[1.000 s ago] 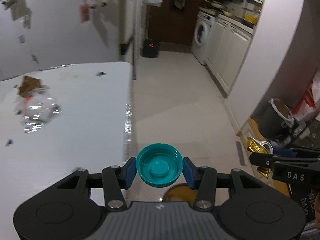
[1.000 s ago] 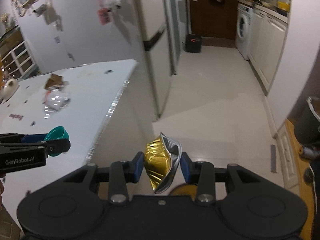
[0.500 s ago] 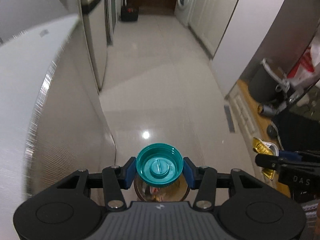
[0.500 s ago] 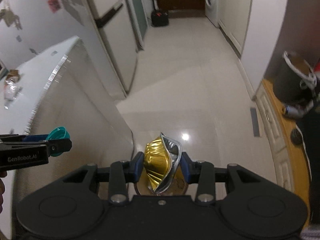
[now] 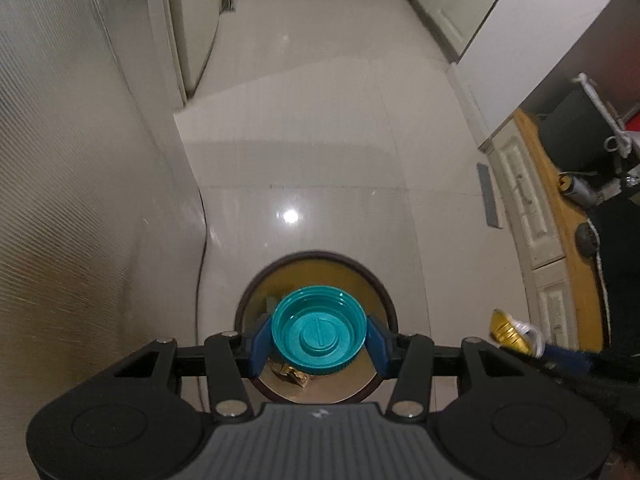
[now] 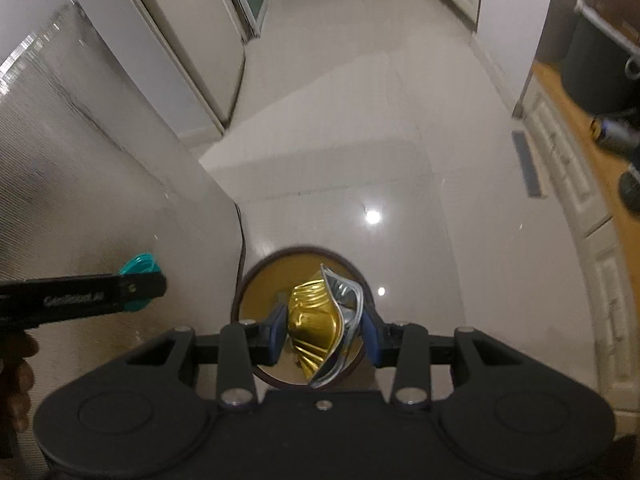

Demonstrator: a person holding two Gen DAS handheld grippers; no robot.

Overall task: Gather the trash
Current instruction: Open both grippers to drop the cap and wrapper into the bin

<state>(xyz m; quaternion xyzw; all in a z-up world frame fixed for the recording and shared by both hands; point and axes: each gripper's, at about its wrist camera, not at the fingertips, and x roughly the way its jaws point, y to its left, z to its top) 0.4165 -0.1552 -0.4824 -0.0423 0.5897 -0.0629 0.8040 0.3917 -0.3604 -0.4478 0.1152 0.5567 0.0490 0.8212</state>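
My left gripper (image 5: 319,341) is shut on a teal plastic bottle cap (image 5: 319,334), hollow side toward the camera. It hangs right above a round brown trash bin (image 5: 320,258) on the floor, with scraps lying in the bottom. My right gripper (image 6: 325,330) is shut on a crumpled gold and silver foil capsule (image 6: 316,324), also over the trash bin (image 6: 260,276). In the right wrist view the left gripper (image 6: 132,286) with the teal cap (image 6: 138,266) shows at the left. The gold capsule (image 5: 510,332) shows at the right edge of the left wrist view.
A tall pale counter side (image 5: 80,200) stands close on the left, with a dark cable (image 5: 202,248) running down its corner. Glossy tiled floor (image 5: 320,140) stretches ahead. A white cabinet (image 5: 524,216), a wooden strip and a dark bin (image 6: 600,64) stand at the right.
Both grippers came down from tabletop height beside the counter and tilted downward. The trash bin, only a sliver before, now fills the space under both held items.
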